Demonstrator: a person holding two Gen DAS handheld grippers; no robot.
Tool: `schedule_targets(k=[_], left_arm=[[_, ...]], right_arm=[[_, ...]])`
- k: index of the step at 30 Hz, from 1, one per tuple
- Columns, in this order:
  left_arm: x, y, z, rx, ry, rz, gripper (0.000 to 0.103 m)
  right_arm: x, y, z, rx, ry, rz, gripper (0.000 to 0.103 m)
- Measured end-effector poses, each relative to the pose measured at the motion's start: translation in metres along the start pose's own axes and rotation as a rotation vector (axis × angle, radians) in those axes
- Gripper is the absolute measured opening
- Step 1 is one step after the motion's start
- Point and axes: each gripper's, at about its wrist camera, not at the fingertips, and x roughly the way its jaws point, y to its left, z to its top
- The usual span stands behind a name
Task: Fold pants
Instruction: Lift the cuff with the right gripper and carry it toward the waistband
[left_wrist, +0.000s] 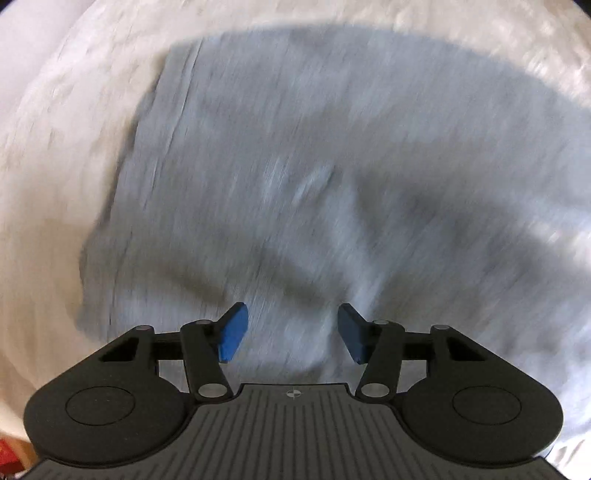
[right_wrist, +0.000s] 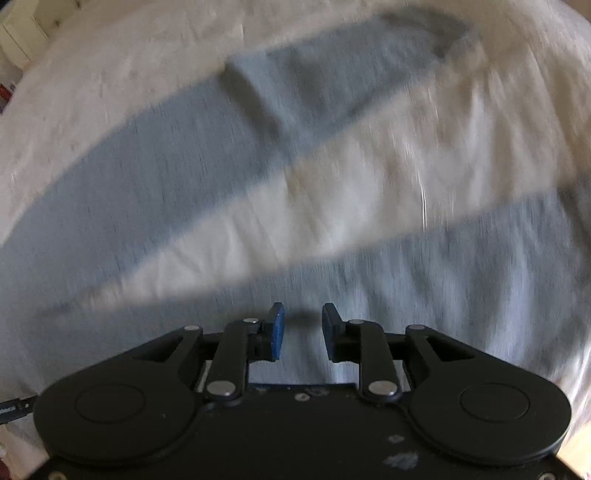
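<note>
Your left gripper (left_wrist: 291, 332) and right gripper (right_wrist: 303, 332) hang with fingers released, grasping nothing. The grey pants (left_wrist: 295, 166) lie on the white sheet (left_wrist: 55, 147), legs toward twelve o'clock; they look soft and limp, so pinch a hem.

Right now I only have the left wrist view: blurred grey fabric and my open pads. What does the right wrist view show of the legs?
Observer: The grey pants lie with two legs apart, and a wedge of white sheet shows between them.
Operator: Is the right gripper holding anything?
Observer: No. The right gripper has its jaws slightly apart with nothing between them; only fabric lies beneath.
Operator: Any fold already made on that side?
Observer: The far leg has a darker band across it, maybe a folded edge or cuff; blur prevents saying which.
</note>
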Motion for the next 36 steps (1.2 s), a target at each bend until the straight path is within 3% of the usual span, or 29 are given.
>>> schedule_targets(k=[2, 12, 17, 22, 25, 27, 28, 36], left_arm=[[-0.015, -0.005, 0.027, 0.013, -0.043, -0.017, 0.053], [-0.071, -0.043, 0.180, -0.007, -0.242, -0.075, 0.053], [-0.069, -0.060, 0.210, -0.023, -0.283, -0.074, 0.053], [-0.027, -0.058, 0.206, -0.043, -0.189, -0.105, 0.053], [-0.007, -0.061, 0.205, -0.042, -0.146, -0.093, 0.053], [-0.001, -0.062, 0.202, -0.051, -0.123, -0.098, 0.053], [-0.002, -0.062, 0.202, -0.056, -0.116, -0.104, 0.053], [-0.008, -0.068, 0.204, -0.085, -0.129, -0.156, 0.053]], right_arm=[[-0.004, 0.002, 0.028, 0.015, -0.045, 0.014, 0.035], [0.026, 0.029, 0.191, 0.168, -0.177, -0.005, 0.051], [0.064, 0.043, 0.247, 0.200, -0.186, -0.096, 0.059], [0.120, 0.045, 0.267, 0.238, -0.102, -0.208, 0.058], [0.137, 0.045, 0.260, 0.241, -0.053, -0.261, 0.051], [0.138, 0.044, 0.255, 0.221, -0.062, -0.285, 0.028], [0.136, 0.043, 0.253, 0.209, -0.060, -0.283, 0.004], [0.070, -0.002, 0.207, 0.254, -0.105, -0.152, 0.003]])
